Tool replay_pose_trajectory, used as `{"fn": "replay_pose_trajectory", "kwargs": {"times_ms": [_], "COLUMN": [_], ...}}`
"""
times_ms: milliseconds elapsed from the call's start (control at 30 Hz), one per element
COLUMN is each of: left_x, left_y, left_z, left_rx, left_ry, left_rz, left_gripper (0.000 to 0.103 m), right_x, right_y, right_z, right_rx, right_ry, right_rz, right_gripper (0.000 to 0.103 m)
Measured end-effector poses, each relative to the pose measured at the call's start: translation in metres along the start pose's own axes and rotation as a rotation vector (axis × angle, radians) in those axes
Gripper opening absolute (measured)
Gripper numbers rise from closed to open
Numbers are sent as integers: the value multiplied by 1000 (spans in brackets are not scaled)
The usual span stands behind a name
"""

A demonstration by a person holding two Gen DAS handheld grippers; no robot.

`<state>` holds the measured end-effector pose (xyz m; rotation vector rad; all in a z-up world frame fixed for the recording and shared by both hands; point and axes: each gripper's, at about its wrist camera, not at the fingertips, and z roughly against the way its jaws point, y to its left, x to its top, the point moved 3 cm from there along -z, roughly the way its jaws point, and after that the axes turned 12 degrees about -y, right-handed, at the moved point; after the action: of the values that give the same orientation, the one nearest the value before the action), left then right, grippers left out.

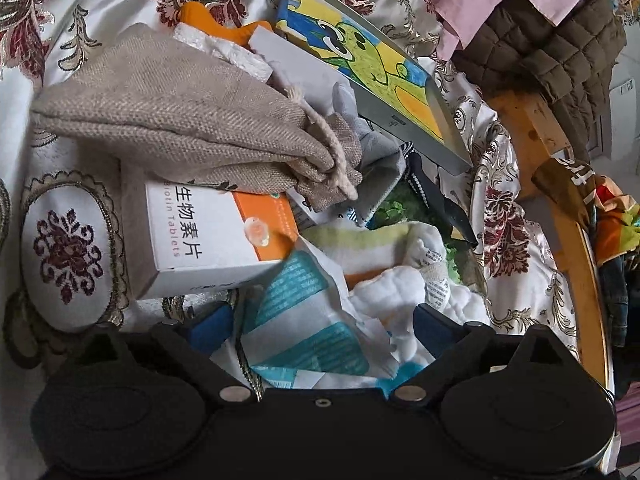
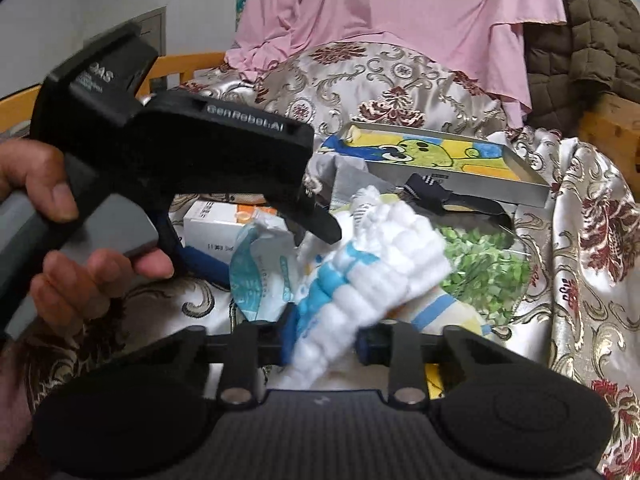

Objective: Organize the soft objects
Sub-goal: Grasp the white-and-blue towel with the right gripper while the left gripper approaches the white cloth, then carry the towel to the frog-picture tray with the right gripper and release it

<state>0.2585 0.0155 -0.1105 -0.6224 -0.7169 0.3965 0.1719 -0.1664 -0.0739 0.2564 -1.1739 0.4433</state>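
A pile of mixed items lies on a floral satin cloth (image 1: pixel 80 20). My right gripper (image 2: pixel 326 340) is shut on a white quilted cloth with blue trim (image 2: pixel 372 256), held a little above the pile. My left gripper (image 1: pixel 324 328) is open, low over a crumpled white and teal packet (image 1: pixel 304 320) and the same white cloth (image 1: pixel 396 288). It also shows in the right wrist view (image 2: pixel 248 236), with its fingers at the packet (image 2: pixel 260 272). A beige burlap drawstring pouch (image 1: pixel 180 128) and grey fabric (image 1: pixel 372 148) lie further back.
A white and orange tablet box (image 1: pixel 208 236), a tin with a green cartoon (image 1: pixel 360 56), a dark knife (image 1: pixel 444 200), and a bag with green pattern (image 2: pixel 484 264) sit in the pile. A pink cloth (image 2: pixel 400 12) and brown quilted blanket (image 1: pixel 560 52) lie behind. A wooden rail (image 1: pixel 560 216) runs right.
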Motion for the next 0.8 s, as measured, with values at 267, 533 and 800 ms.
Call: {"fn": "replay_pose_trajectory", "kwargs": {"times_ms": [267,533,800], "left_x": [-4,-18,-26], "left_y": [8,8,5], "left_z": [4,27,62], "left_rx": [-8,-70,-107], "left_ry": [-9,10,-30], "left_rz": [46,66,26], "left_gripper": [69,67,66], "right_x": [5,8,11], "right_y": [0,-16,-20], "right_z": [16,39,59], "right_rx": [-48,-127,-157], "right_ry": [-28,-46,-120], "right_rz": [19,-64,-48], "right_gripper": [11,9,9]}}
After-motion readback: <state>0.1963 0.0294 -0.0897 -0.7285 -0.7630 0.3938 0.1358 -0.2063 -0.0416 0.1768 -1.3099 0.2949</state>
